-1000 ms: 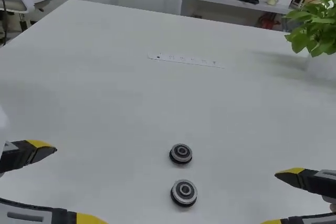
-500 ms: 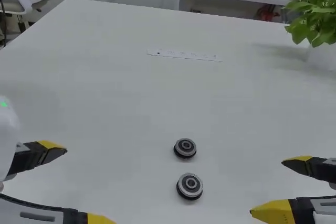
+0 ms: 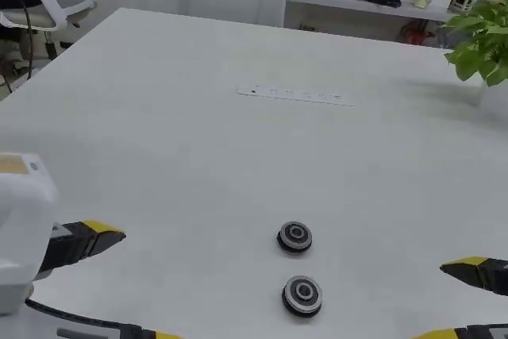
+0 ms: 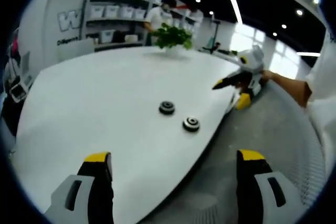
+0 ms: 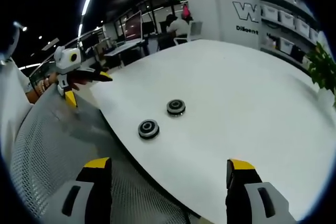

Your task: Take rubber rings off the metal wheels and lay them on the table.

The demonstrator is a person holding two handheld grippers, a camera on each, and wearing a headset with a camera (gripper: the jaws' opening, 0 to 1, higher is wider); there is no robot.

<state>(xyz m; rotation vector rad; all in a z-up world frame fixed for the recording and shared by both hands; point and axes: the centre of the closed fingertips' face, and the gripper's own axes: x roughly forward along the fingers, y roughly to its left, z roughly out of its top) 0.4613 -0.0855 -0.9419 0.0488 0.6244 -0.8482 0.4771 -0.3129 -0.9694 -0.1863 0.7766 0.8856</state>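
Observation:
Two small metal wheels with black rubber rings lie flat on the white table near its front edge: the farther wheel (image 3: pixel 294 237) (image 4: pixel 167 108) (image 5: pixel 176 107) and the nearer wheel (image 3: pixel 302 294) (image 4: pixel 191 124) (image 5: pixel 148 129). My left gripper (image 3: pixel 131 287) (image 4: pixel 174 160) is open at the table's front left, well clear of both wheels. Off to their right, my right gripper (image 3: pixel 444 301) (image 5: pixel 168 164) is open too, with nothing between its jaws. Each gripper view also catches the other gripper across the table corner: the right gripper (image 4: pixel 236 80) and the left gripper (image 5: pixel 79 74).
A flush power-socket strip (image 3: pixel 294 94) is set in the table's middle. A green potted plant (image 3: pixel 480 45) stands at the far right edge. Chairs and a counter with appliances lie beyond the table. A grey mesh surface shows below the table edge (image 5: pixel 58 145).
The head camera has shifted, so the whole picture sits a little to the right. The left gripper has come slightly closer to the wheels. Both wheels lie where they were.

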